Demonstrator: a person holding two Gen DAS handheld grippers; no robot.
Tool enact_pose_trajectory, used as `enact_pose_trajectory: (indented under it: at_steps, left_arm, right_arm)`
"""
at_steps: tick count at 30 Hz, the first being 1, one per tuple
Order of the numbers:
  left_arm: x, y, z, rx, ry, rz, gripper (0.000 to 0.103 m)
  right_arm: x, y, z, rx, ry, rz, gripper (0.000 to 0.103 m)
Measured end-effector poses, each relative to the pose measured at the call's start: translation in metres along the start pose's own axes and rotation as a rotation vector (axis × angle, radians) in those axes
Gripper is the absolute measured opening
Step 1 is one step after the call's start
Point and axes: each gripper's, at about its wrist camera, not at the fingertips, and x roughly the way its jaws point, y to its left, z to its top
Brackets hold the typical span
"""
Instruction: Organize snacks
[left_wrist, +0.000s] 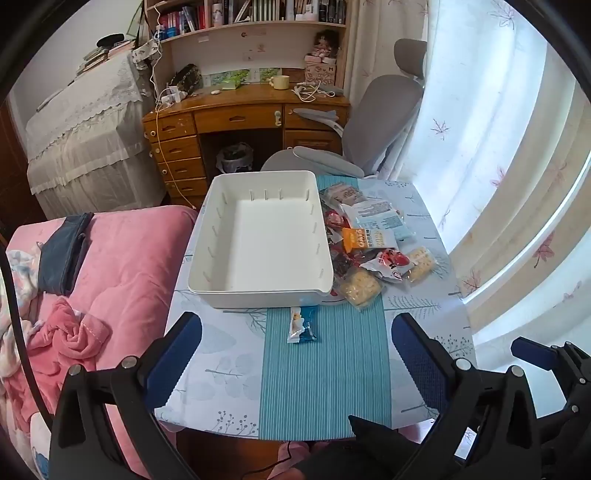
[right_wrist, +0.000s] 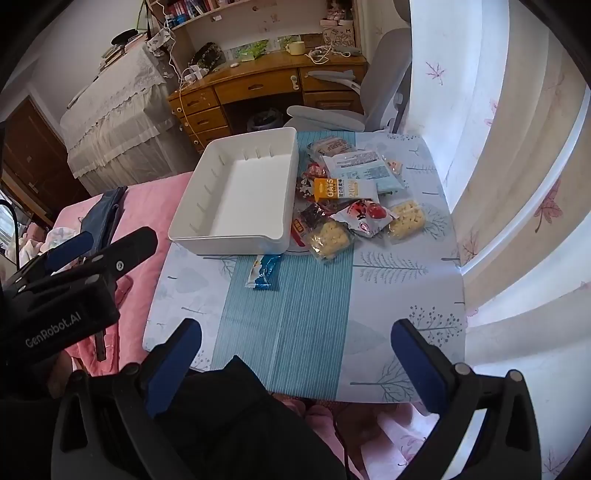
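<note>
An empty white tray stands on the small table. A pile of snack packets lies just right of it, with an orange oats bar on top. One blue packet lies alone in front of the tray. My left gripper is open and empty above the table's near edge. My right gripper is open and empty, also near the front edge. The left gripper also shows at the left of the right wrist view.
A pink bed lies left of the table. A curtain hangs close on the right. A wooden desk and a grey chair stand beyond the table.
</note>
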Motion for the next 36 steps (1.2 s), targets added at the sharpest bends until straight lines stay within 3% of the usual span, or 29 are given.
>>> enact_pose_trajectory:
  at_steps: [10, 11, 18, 36]
  left_arm:
    - [0.003, -0.014, -0.001, -0.020, 0.007, 0.016, 0.102]
    - [0.002, -0.008, -0.006, 0.000, 0.005, -0.022, 0.102]
    - [-0.001, -0.005, -0.010, 0.005, 0.011, -0.039, 0.102]
    - [0.004, -0.015, -0.007, -0.001, 0.048, -0.033, 0.100]
  right_arm:
    - [-0.004, -0.001, 0.000, -0.004, -0.009, -0.001, 0.103]
    - [-0.005, -0.002, 0.001, -0.004, -0.009, 0.000, 0.103]
    - [-0.007, 0.001, -0.001, -0.004, -0.020, -0.002, 0.103]
    - [-0.009, -0.027, 0.002, 0.028, -0.060, 0.020, 0.103]
